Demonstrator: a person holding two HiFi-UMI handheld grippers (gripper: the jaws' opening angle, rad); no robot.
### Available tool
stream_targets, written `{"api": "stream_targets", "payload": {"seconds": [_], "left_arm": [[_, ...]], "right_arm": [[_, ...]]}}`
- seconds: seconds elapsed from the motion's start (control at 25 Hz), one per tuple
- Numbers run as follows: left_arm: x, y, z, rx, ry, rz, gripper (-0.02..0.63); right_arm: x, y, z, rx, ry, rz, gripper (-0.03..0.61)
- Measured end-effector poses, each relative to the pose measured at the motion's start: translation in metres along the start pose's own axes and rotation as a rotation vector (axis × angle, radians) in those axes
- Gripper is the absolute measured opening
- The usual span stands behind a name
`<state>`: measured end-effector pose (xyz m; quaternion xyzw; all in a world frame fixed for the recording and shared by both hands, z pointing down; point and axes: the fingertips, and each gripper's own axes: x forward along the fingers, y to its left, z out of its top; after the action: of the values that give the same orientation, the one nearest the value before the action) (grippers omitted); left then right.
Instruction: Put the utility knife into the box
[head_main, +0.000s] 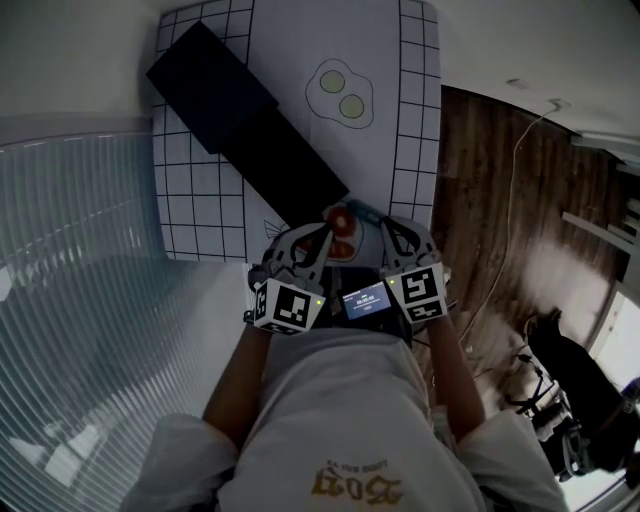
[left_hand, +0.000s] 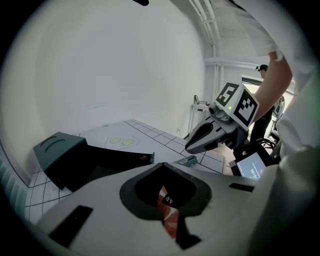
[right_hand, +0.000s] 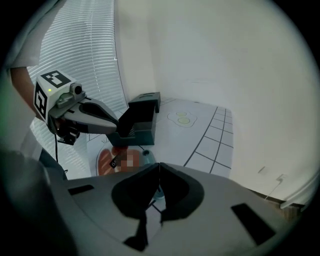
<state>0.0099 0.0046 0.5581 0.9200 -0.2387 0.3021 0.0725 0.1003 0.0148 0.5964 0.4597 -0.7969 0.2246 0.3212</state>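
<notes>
Left tool (left_hand: 161, 167) and right tool (right_hand: 159, 167), both closed and empty, hover above the utility knife (left_hand: 189, 160) at the table's (head_main: 200, 200) near edge, seemingly lining up a grasp; the box (head_main: 240, 110) lies far left.

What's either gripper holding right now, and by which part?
Nothing. Left gripper and right gripper both have jaws together, empty. The knife and the red pack lie loose on the mat.

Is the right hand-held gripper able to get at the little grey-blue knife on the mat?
Probably yes. The knife lies just ahead of the right hand-held gripper, with nothing between them. Its jaws are shut, so they must open first.
</notes>
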Motion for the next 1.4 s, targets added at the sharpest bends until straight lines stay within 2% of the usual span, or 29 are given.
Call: {"api": "stream_targets", "payload": {"seconds": [0.32, 0.48, 0.6, 0.72, 0.84, 1.04, 1.12, 1.4], "left_arm": [[0.008, -0.011, -0.009, -0.042, 0.023, -0.032, 0.006], [0.011, -0.011, -0.014, -0.088, 0.034, -0.033, 0.006], [0.013, -0.012, -0.017, -0.090, 0.048, -0.038, 0.006], [0.014, -0.008, -0.016, -0.132, 0.042, -0.028, 0.006], [0.016, -0.006, -0.014, -0.156, 0.039, -0.024, 0.006], [0.017, -0.005, -0.016, -0.158, 0.049, -0.023, 0.006], [0.017, -0.004, -0.018, -0.156, 0.053, -0.022, 0.006], [0.018, -0.001, -0.015, -0.163, 0.049, -0.019, 0.006]], "right_arm": [[0.004, 0.002, -0.009, -0.016, 0.019, 0.004, 0.009], [0.005, 0.002, -0.012, -0.026, 0.026, 0.010, 0.009], [0.007, 0.003, -0.015, -0.023, 0.035, 0.029, 0.015], [0.013, 0.009, -0.021, -0.003, 0.077, 0.088, 0.166], [0.017, 0.012, -0.028, -0.027, 0.117, 0.112, 0.199], [0.019, 0.009, -0.034, -0.084, 0.148, 0.091, 0.198], [0.019, 0.006, -0.034, -0.096, 0.160, 0.082, 0.167], [0.019, 0.003, -0.032, -0.096, 0.189, 0.113, 0.155]]}}
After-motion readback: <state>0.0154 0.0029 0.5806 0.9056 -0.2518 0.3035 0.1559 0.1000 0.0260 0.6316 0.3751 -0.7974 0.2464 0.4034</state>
